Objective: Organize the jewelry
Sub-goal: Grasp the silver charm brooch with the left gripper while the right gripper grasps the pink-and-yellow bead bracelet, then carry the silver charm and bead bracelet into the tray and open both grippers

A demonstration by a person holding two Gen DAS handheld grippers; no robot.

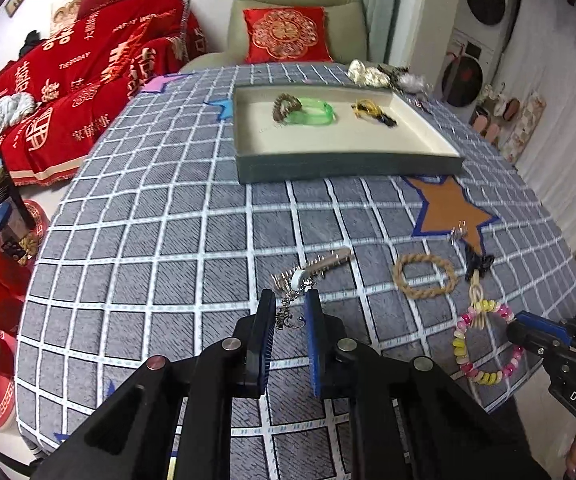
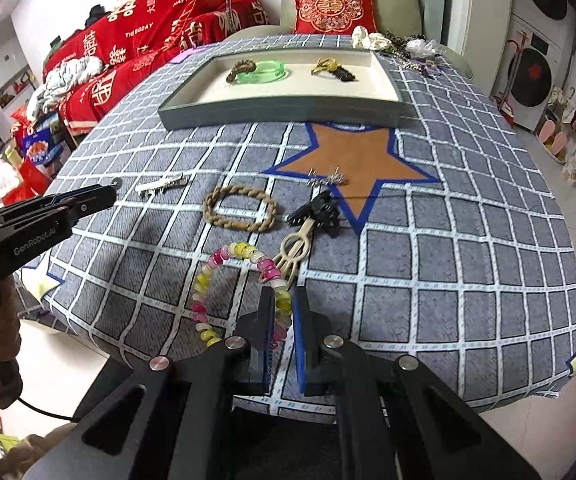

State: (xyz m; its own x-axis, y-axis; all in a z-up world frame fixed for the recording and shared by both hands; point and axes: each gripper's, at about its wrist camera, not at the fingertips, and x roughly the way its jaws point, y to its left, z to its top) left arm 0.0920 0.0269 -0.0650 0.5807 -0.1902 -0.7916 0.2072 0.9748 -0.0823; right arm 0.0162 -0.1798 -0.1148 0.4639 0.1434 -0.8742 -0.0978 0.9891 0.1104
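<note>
Left gripper (image 1: 289,320) grasps a light, dangly earring (image 1: 288,312); right gripper (image 2: 284,316) pinches the beaded bracelet (image 2: 240,280), limp, best held mid-strand.

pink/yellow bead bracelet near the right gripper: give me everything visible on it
The bead bracelet is a loop of glossy, translucent-looking round beads in pink, yellow-green and milky white. It lies on the checked grey tablecloth near the table's front edge. Its near-right arc sits between the fingers of the right gripper, which are nearly closed around the beads. At its far side it meets a cream comb-shaped hairpin; true contact is hard to tell. The braided tan ring lies just beyond, apart.
</note>
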